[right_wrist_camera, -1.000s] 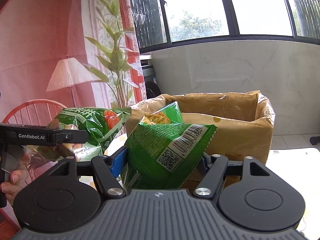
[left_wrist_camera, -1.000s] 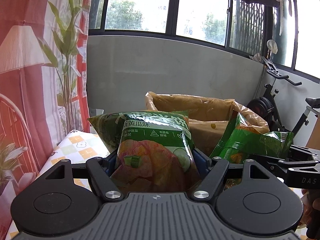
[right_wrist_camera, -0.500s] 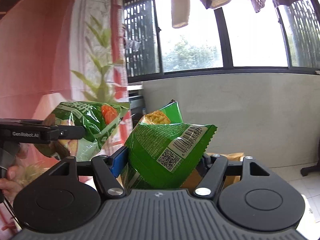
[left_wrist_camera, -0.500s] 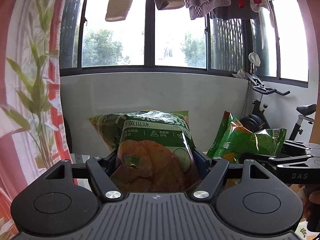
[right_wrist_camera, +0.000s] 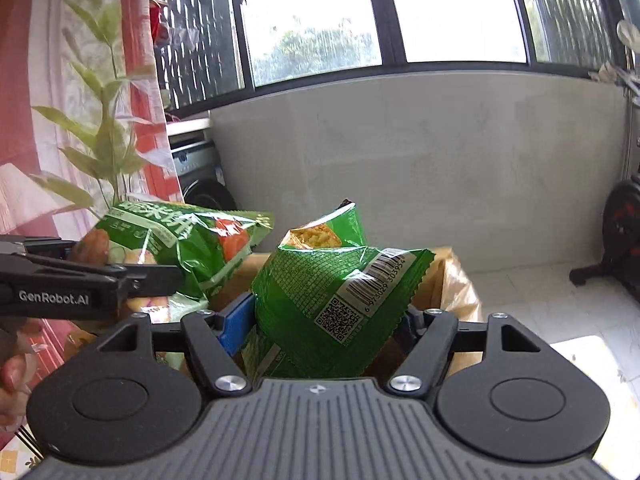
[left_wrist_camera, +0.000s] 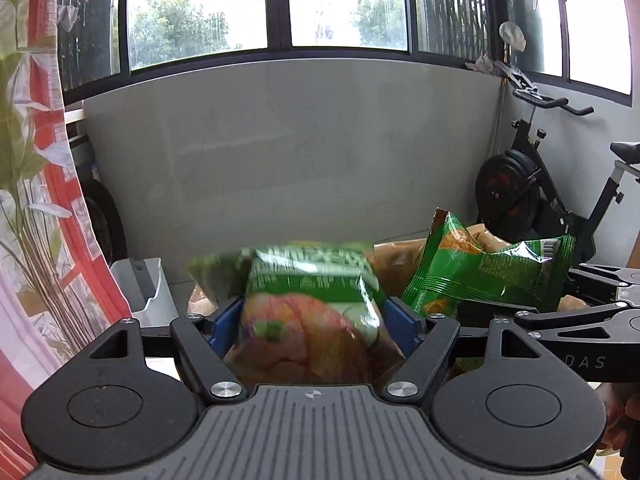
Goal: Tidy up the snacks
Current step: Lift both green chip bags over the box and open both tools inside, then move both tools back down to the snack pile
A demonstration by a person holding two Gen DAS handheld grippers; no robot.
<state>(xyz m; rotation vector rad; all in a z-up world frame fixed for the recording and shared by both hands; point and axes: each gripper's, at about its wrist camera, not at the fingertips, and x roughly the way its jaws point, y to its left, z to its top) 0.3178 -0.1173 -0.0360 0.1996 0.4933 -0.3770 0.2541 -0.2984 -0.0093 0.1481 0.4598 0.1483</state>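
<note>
Snack bags sit between both grippers above a lined cardboard box. Left wrist view: the left gripper (left_wrist_camera: 312, 320) has its blue pads on either side of a blurred green snack bag (left_wrist_camera: 312, 304) printed with cucumber slices and pinkish crisps; the jaws are opening at this moment, with the bag between them and its sides at the pads. At about 3 o'clock from it, the right gripper (left_wrist_camera: 576, 312) reaches in from the right edge with a second green bag (left_wrist_camera: 480, 276) at its tip, that bag's top corner tilted up toward 12 o'clock. Behind both bags the brown edge of the cardboard box (left_wrist_camera: 400, 252) shows. An exercise bike (left_wrist_camera: 532, 192) stands at 2 o'clock by the grey wall, and a red curtain (left_wrist_camera: 36, 200) fills the 9 o'clock side. Right wrist view: the right gripper (right_wrist_camera: 320, 320) has the second green bag (right_wrist_camera: 332, 300) between its fingers, barcode and square code facing the camera; its jaws are also opening, and the bag fills the gap between them. At 9 o'clock the left gripper (right_wrist_camera: 160, 276) comes in from the left edge with the cucumber bag (right_wrist_camera: 192, 240) at its tip, a hand (right_wrist_camera: 12, 372) behind it. The box's plastic-lined rim (right_wrist_camera: 452, 280) lies just behind and below both bags, toward 3 o'clock.
</note>
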